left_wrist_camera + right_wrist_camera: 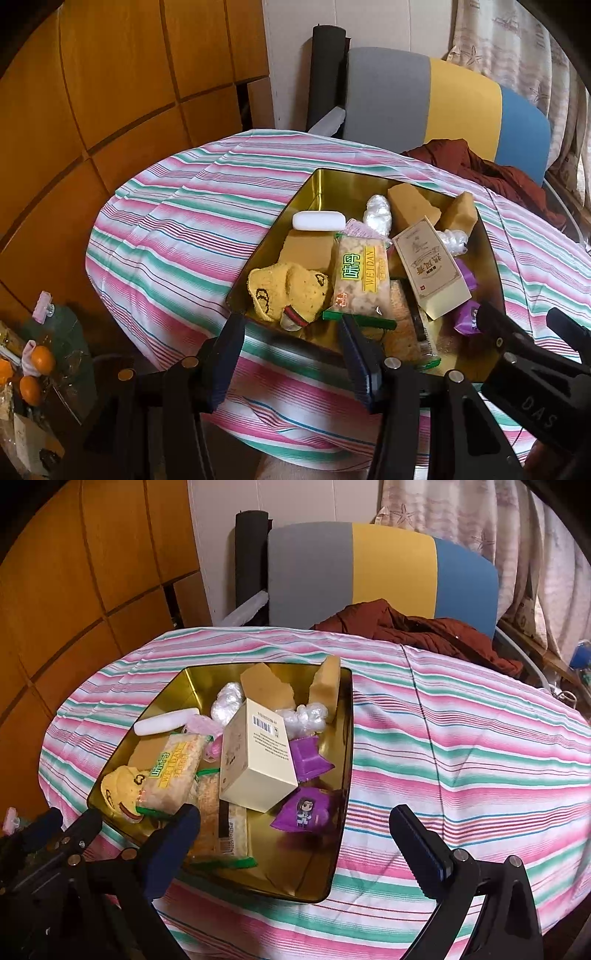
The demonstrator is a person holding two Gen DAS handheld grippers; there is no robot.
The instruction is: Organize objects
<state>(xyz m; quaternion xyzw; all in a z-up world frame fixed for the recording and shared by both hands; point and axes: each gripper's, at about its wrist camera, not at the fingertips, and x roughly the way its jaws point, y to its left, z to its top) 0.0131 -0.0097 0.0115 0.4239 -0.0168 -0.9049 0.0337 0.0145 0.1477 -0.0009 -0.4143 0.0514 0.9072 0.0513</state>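
Note:
A gold metal tray [325, 184] [340, 849] stands on the striped tablecloth. It holds a cream box [430, 266] [258, 753], snack packs [360, 277] [173, 771], a yellow knitted toy [284, 291] [118, 786], a white soap bar [317, 220] [166, 720], tan sponge blocks [410, 206] [266, 686], purple packets [304, 812] and clear plastic wads [227, 701]. My left gripper [291, 358] is open and empty over the tray's near rim. My right gripper [295, 849] is open wide and empty above the tray's near right corner; it also shows in the left wrist view [532, 354].
The striped tablecloth [461, 757] covers a round table. A grey, yellow and blue chair [369, 565] with a brown garment [424, 631] stands behind it. Wooden panels [110, 92] are on the left. Oranges [40, 360] and clutter lie low left.

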